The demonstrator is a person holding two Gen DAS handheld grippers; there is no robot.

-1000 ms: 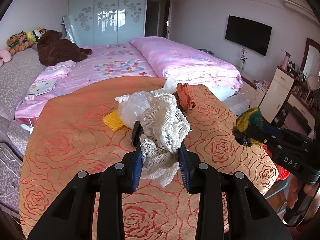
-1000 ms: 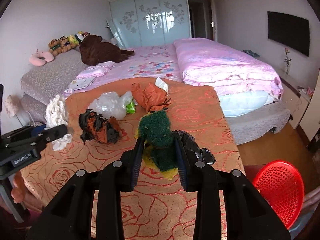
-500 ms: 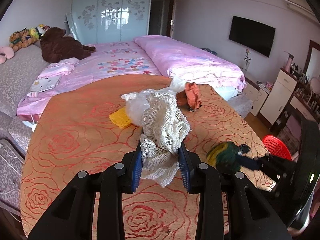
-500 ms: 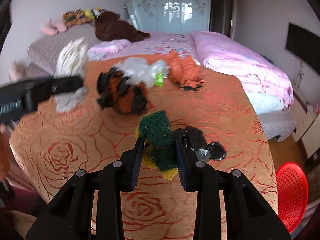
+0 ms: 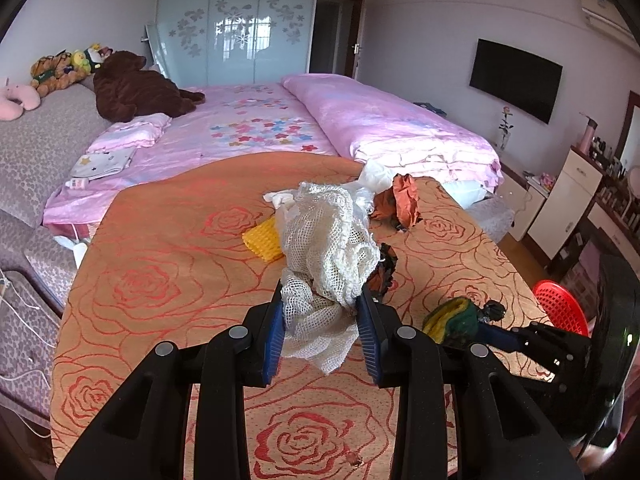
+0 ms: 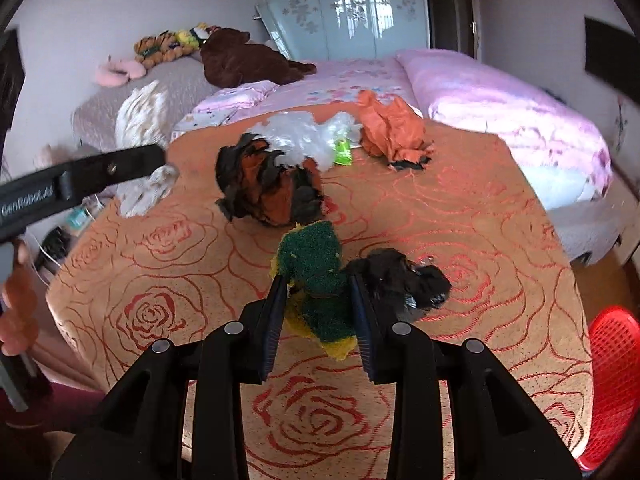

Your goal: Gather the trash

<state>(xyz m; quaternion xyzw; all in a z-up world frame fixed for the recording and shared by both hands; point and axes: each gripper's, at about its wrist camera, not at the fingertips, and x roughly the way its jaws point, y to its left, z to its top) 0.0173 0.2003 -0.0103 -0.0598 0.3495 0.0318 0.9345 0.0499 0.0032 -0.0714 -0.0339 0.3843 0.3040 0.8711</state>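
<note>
The left tool (image 5: 322,334) gripped a white net (image 5: 328,264) standing upright; the right tool (image 6: 318,316) clenched a green sponge (image 6: 316,276), its length pointing forward over the table (image 6: 160,280).

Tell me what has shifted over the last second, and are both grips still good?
The right gripper came down from above the table edge to low over it, carrying the green-and-yellow sponge toward the black scrap. Nothing was grabbed or released. The left gripper stays shut on the white mesh cloth; the remaining trash and red basket lie as before.
</note>
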